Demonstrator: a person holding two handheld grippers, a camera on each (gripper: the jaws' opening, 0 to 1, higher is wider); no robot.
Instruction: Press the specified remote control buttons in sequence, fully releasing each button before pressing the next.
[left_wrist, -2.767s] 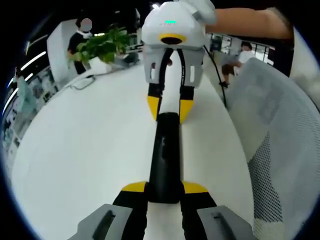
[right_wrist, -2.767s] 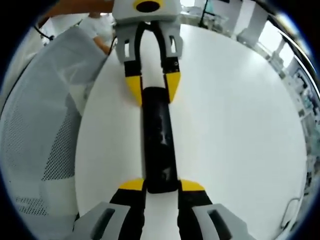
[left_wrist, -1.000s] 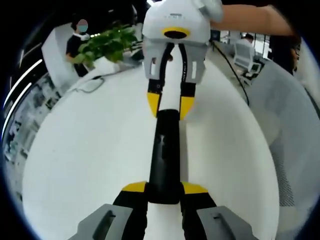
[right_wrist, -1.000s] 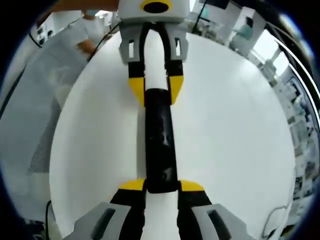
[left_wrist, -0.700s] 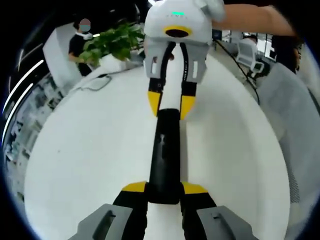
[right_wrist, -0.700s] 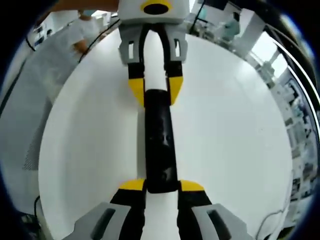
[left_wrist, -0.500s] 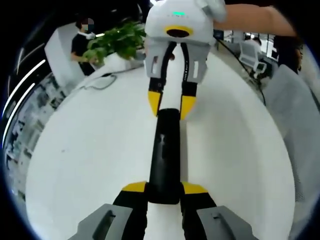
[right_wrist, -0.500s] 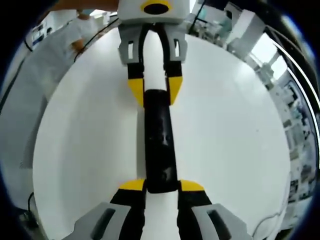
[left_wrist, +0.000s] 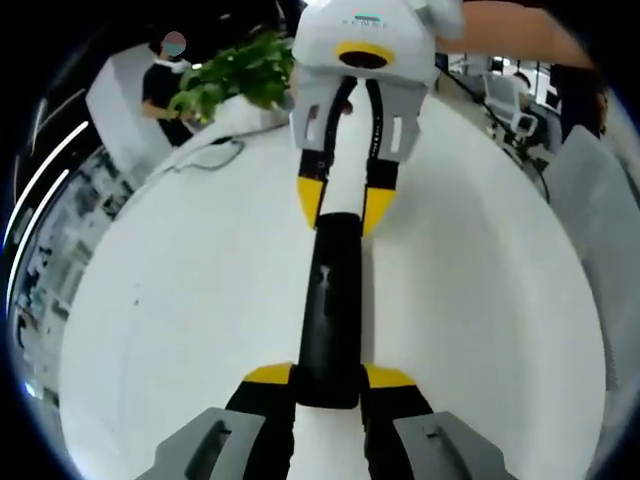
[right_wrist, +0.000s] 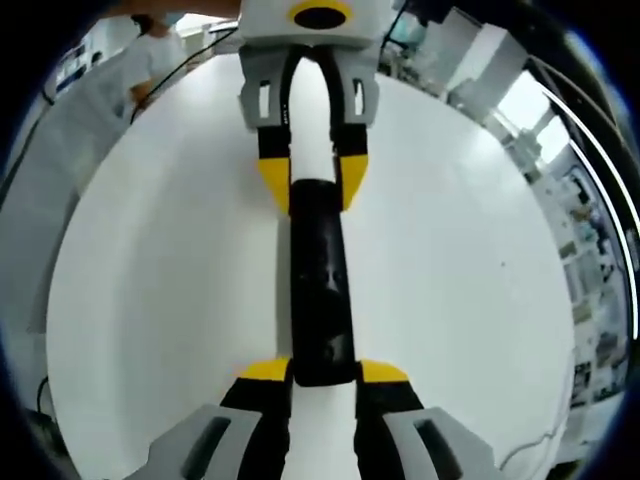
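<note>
A long black remote control is held above the white table, gripped at both ends. My left gripper is shut on its near end in the left gripper view, and my right gripper clamps the far end with yellow fingertips. In the right gripper view the same remote control runs up the middle. There my right gripper is shut on the near end and my left gripper on the far end. A person's arm reaches in behind the right gripper.
A green potted plant and a cable lie at the table's far edge, with a person standing behind. A grey mesh chair is at the right. Another person in white is beside the table.
Both views have swung over the table, and the mesh chair has slid toward the edge of each picture. Both grippers stay shut on the remote's ends.
</note>
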